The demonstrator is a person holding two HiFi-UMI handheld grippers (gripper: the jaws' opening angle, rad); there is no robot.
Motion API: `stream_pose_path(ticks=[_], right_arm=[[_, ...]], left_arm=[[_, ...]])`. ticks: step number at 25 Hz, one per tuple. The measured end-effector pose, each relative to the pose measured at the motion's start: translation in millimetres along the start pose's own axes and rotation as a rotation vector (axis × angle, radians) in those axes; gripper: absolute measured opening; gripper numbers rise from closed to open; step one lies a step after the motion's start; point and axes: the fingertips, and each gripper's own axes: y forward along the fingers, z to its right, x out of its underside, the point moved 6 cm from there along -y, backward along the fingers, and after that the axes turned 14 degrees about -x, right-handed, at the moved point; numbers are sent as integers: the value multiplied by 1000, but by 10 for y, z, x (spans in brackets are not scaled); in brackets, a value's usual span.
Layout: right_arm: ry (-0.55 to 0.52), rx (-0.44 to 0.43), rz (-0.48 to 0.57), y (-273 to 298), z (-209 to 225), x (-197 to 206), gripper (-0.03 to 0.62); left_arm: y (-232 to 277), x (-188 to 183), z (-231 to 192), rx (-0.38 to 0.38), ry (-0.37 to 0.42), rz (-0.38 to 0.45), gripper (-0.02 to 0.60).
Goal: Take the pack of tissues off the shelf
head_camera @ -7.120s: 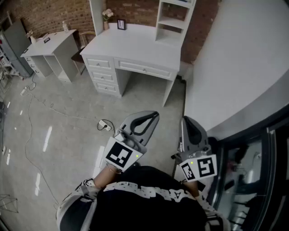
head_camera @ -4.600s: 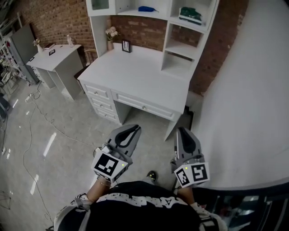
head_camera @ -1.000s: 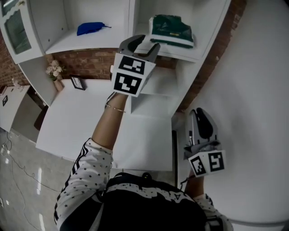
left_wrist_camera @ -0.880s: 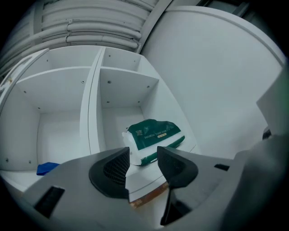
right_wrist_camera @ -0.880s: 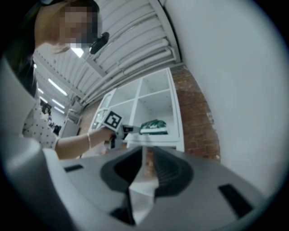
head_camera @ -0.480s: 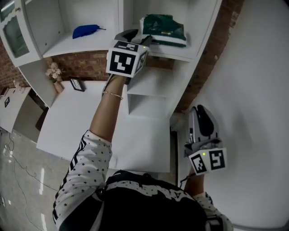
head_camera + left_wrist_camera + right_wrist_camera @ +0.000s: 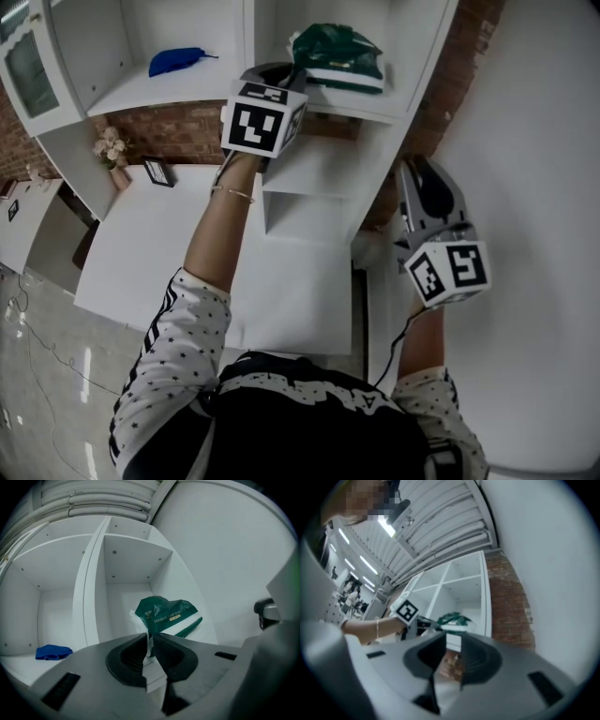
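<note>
**Now the pack is pinched at one corner, with the rest of it beyond the fingers**

Plainly, the left gripper (image 7: 151, 641) has just been closing, and its jaws now stand almost together on a fold of wrapper. That fold is the near left corner of the green pack (image 7: 168, 616). The grip is on film rather than on the body of the pack, and the corner is drawn up off the shelf (image 7: 370, 105).

From the fingers, the pack runs away to the right and deeper into the shelf. Its long side lies roughly along the shelf's front edge, so nearly all its bulk sits past the pinch. In the head view the left gripper (image 7: 281, 73) reaches level to the shelf's front at the left end of the pack (image 7: 337, 52). The far end of the pack rests on the board.

The coming move, as I judge it, is a straight draw back over that front edge. Held by one corner, the pack will likely swing down and hang once it leaves the board.

The right gripper (image 7: 419, 173) is the farther one, below the shelf and off to its right, well apart from the pack. Its jaws (image 7: 449, 641) have just been opening a little, and there is nothing between them.
</note>
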Motion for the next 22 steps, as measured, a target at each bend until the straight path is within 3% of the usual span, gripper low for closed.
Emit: stream_pose_path(ticks=[7,13,22], right_arm=[[0,-48,-6,560,299,-206,137],[-33,-85,-90,961,423,-227,175],[38,-165,-115,1253,536,-146,213]], left_arm=[[-136,-17,-43,26,41,26,52],[-317,-20,-93,62,83,43,44],[-558,-3,-230,88,122,54,41]])
